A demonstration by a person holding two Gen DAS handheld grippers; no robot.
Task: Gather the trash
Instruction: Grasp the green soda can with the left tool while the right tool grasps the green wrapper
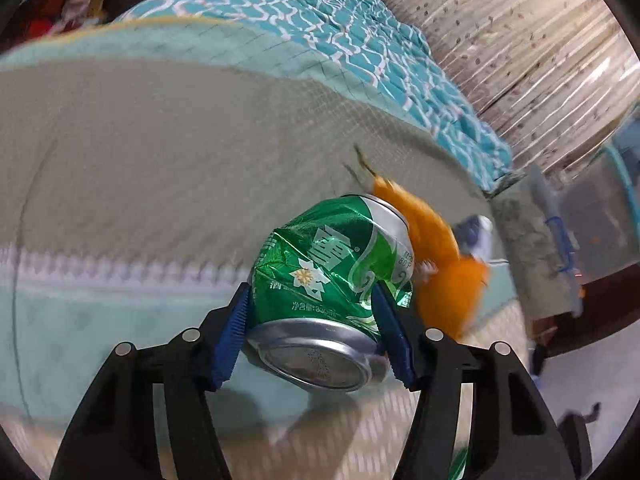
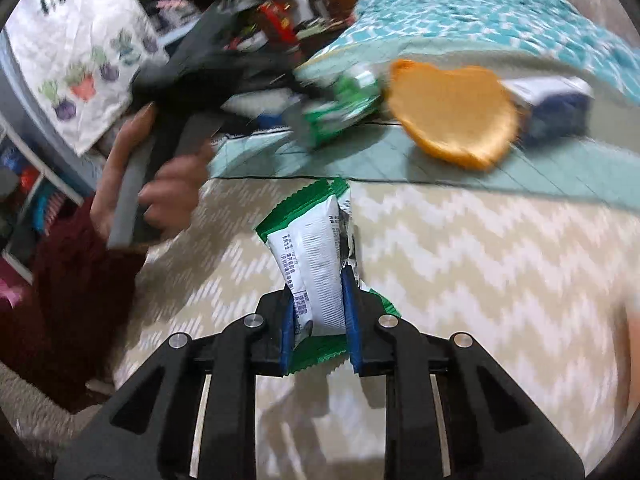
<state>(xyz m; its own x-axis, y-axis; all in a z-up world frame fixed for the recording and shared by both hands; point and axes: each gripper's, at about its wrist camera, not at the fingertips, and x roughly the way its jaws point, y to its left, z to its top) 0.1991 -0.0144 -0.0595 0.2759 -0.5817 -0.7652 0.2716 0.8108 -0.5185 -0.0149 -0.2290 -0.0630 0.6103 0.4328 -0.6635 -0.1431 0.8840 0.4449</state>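
A crushed green drink can [image 1: 332, 264] sits between the blue pads of my left gripper [image 1: 312, 292], which press on both its sides. Just behind it, on the pale green mat [image 1: 160, 140], lie an orange peel [image 1: 436, 248] and a small blue-and-white carton [image 1: 476, 232]. My right gripper [image 2: 318, 286] is shut on a green-and-white snack wrapper [image 2: 312, 248], held above a beige zigzag cloth [image 2: 480, 280]. The right wrist view also shows the can [image 2: 344, 100], blurred, with the peel [image 2: 452, 112] and the carton [image 2: 552, 104] to its right. A person's hand [image 2: 172, 188] grips the left tool's handle.
A teal patterned quilt [image 1: 360, 40] lies along the mat's far side, with a pale patterned curtain [image 1: 520, 40] beyond it. A white bag printed with potted plants [image 2: 80, 60] and mixed clutter [image 2: 272, 12] stand at the upper left. A dark red sleeve [image 2: 72, 280] fills the lower left.
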